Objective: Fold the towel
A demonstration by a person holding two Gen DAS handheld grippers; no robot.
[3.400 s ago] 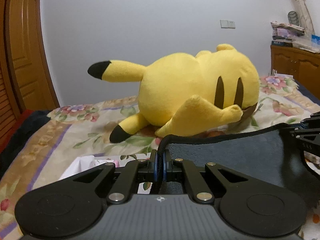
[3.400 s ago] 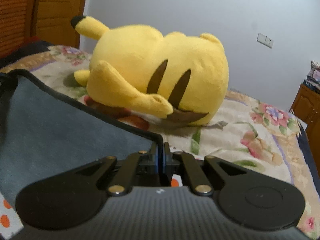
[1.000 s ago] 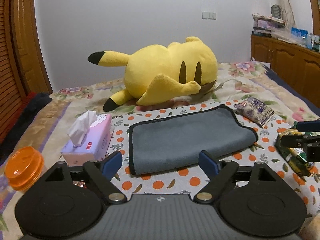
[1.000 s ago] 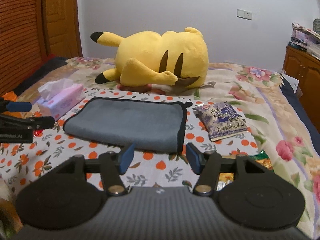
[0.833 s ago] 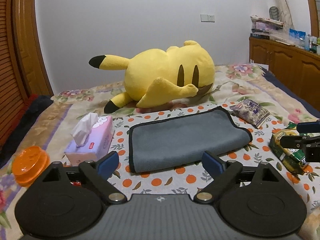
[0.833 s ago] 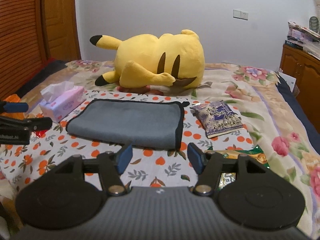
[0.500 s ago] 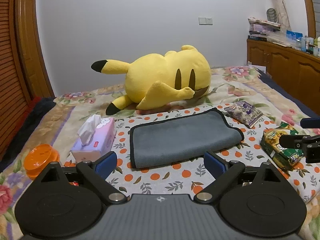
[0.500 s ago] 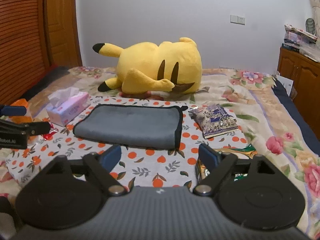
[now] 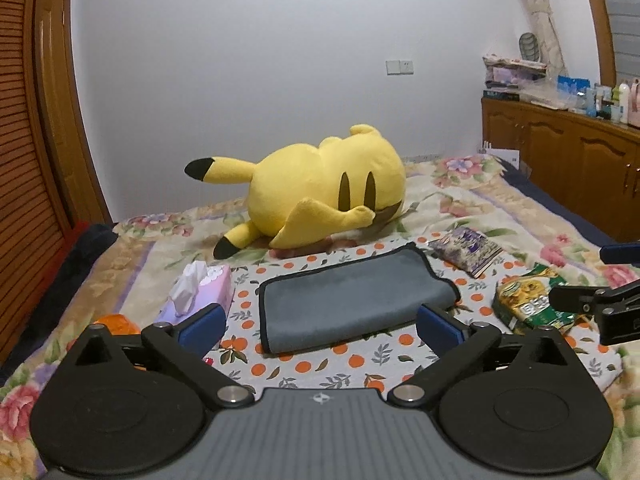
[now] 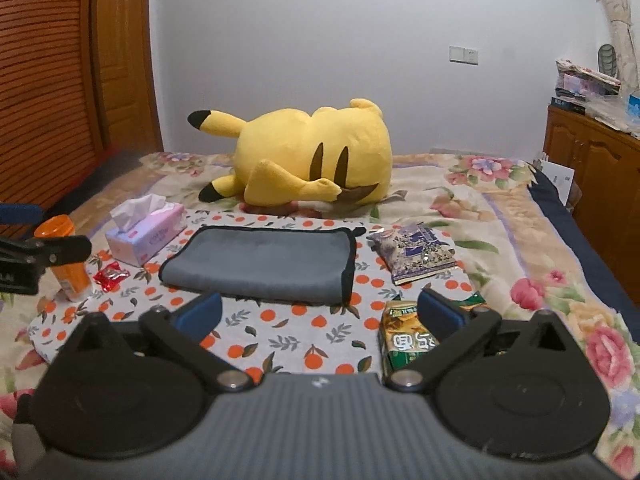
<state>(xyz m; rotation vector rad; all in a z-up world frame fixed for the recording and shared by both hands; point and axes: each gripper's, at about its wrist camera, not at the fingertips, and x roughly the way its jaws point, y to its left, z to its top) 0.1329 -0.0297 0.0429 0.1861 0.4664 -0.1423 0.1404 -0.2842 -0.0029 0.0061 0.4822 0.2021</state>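
Both grippers have let go and pulled back: left gripper [image 9: 320, 322] and right gripper [image 10: 318, 312] gape wide, empty. Grey black-edged microfibre towel [image 10: 264, 264] lies folded once on the orange-dotted cloth [image 10: 304, 344]; another fold may remain.

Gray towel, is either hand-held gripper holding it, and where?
No. The gray towel lies folded on the bed; left hand-held gripper and right hand-held gripper are open.

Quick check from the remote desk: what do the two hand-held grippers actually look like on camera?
Both match. The left hand-held gripper and right hand-held gripper are matte black, with blue finger pads, angled link arms on silver pivot pins, two round discs, and a ribbed grey body with a small logo. No cables or sleeves show.
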